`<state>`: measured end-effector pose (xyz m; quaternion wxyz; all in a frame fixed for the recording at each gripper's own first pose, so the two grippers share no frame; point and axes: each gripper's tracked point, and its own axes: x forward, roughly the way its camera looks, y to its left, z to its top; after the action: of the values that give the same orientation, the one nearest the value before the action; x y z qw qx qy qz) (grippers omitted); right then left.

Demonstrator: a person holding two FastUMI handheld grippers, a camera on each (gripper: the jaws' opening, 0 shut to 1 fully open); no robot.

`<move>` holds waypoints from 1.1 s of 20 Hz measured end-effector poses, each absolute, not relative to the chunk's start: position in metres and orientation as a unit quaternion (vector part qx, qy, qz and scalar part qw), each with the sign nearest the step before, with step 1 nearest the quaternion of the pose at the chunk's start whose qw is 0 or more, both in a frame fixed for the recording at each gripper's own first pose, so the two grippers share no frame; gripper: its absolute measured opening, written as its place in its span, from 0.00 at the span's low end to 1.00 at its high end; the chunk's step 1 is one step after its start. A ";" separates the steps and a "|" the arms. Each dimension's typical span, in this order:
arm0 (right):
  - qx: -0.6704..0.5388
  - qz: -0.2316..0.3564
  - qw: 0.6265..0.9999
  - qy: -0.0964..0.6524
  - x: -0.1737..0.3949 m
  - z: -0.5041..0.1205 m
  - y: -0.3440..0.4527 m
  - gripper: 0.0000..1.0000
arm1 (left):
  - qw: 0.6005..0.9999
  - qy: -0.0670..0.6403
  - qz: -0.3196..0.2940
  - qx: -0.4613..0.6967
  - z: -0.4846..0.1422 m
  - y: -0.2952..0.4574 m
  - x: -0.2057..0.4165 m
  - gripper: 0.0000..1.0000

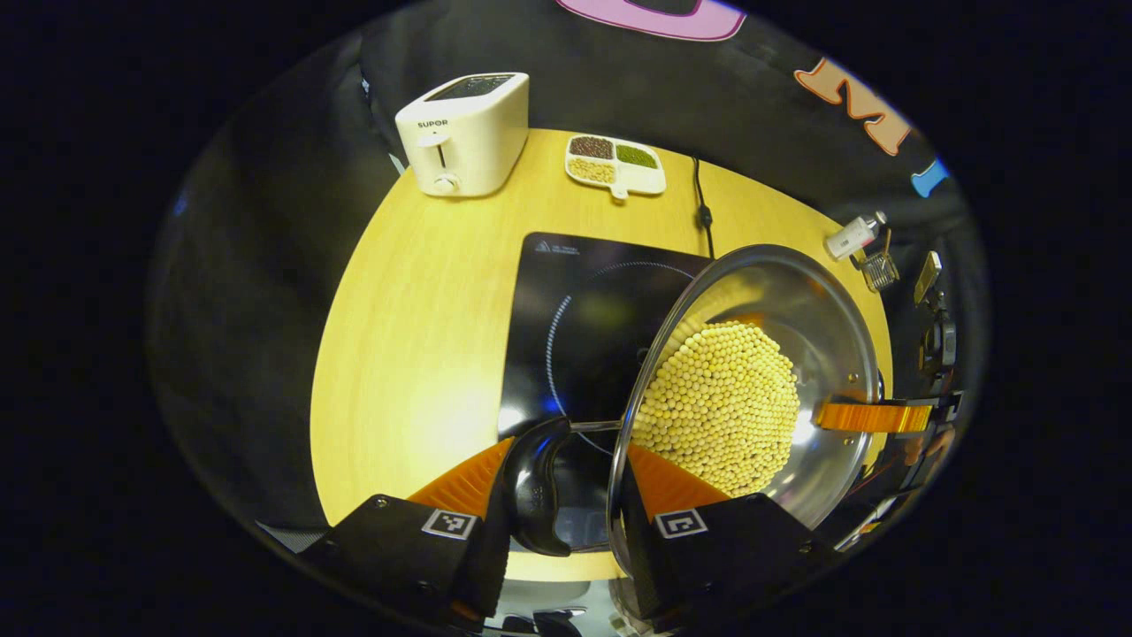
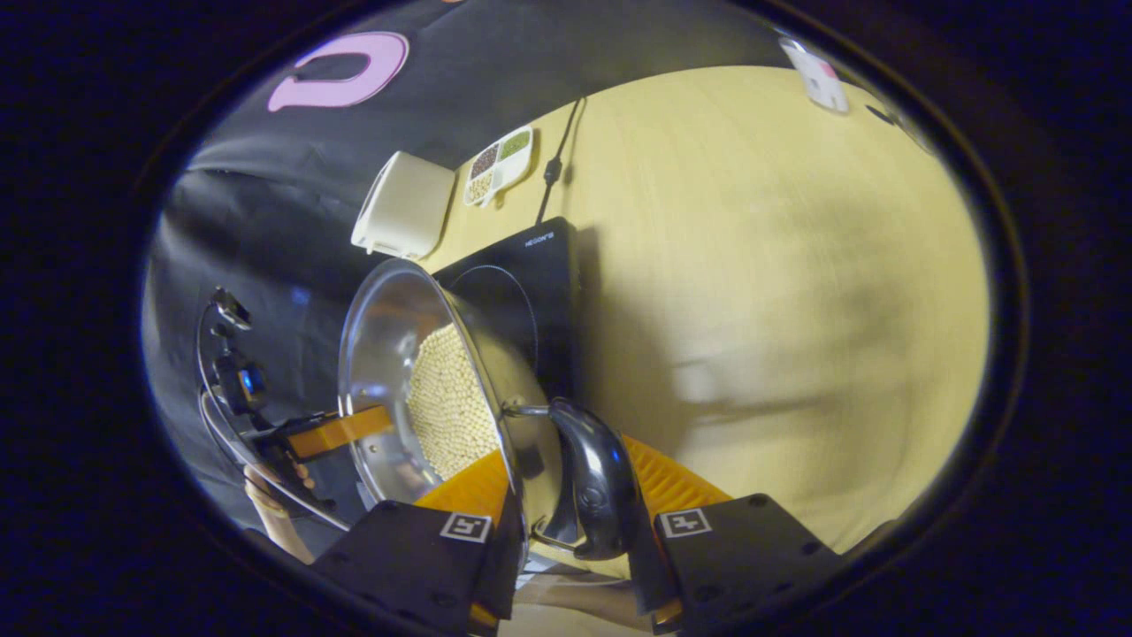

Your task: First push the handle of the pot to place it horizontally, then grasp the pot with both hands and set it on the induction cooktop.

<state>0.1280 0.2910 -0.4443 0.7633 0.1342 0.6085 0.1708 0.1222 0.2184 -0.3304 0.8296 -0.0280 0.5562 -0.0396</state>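
One pot (image 1: 752,389), one cooktop (image 1: 584,327), one toaster (image 1: 464,133)

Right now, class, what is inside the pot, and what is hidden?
The pot holds a heap of small pale yellow beans. They cover much of the bottom; what lies beneath them cannot be seen. Bare shiny wall shows around them.

I can read "SUPOR" on the front of the white toaster (image 1: 463,133). The induction cooktop (image 1: 584,310) carries small print near its far corner, too fine for me to make out in either view.
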 end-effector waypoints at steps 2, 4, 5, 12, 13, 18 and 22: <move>0.159 0.167 0.760 0.608 0.142 -0.445 0.309 0.47 | 0.838 0.543 -0.037 -0.031 -0.331 0.232 0.134 0.59; 0.190 0.161 0.758 0.603 0.158 -0.447 0.322 0.51 | 0.845 0.532 -0.036 -0.039 -0.337 0.241 0.148 0.59; 0.198 0.159 0.759 0.600 0.164 -0.448 0.326 0.55 | 0.847 0.529 -0.037 -0.042 -0.342 0.243 0.153 0.59; 0.182 0.150 0.777 0.583 0.177 -0.460 0.330 0.54 | 0.842 0.535 -0.050 -0.044 -0.361 0.254 0.167 0.60; 0.181 0.146 0.778 0.584 0.178 -0.464 0.330 0.54 | 0.846 0.530 -0.053 -0.034 -0.360 0.252 0.174 0.59; 0.172 0.149 0.765 0.602 0.164 -0.478 0.339 0.54 | 0.852 0.521 -0.061 0.006 -0.362 0.256 0.194 0.63; 0.230 0.146 0.750 0.603 0.164 -0.478 0.345 0.54 | 0.851 0.520 -0.067 0.006 -0.361 0.257 0.191 0.65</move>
<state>0.1640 0.3446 -0.4780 0.7495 0.2295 0.6034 0.1464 0.1915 0.2567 -0.3613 0.8514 0.0065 0.5202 -0.0671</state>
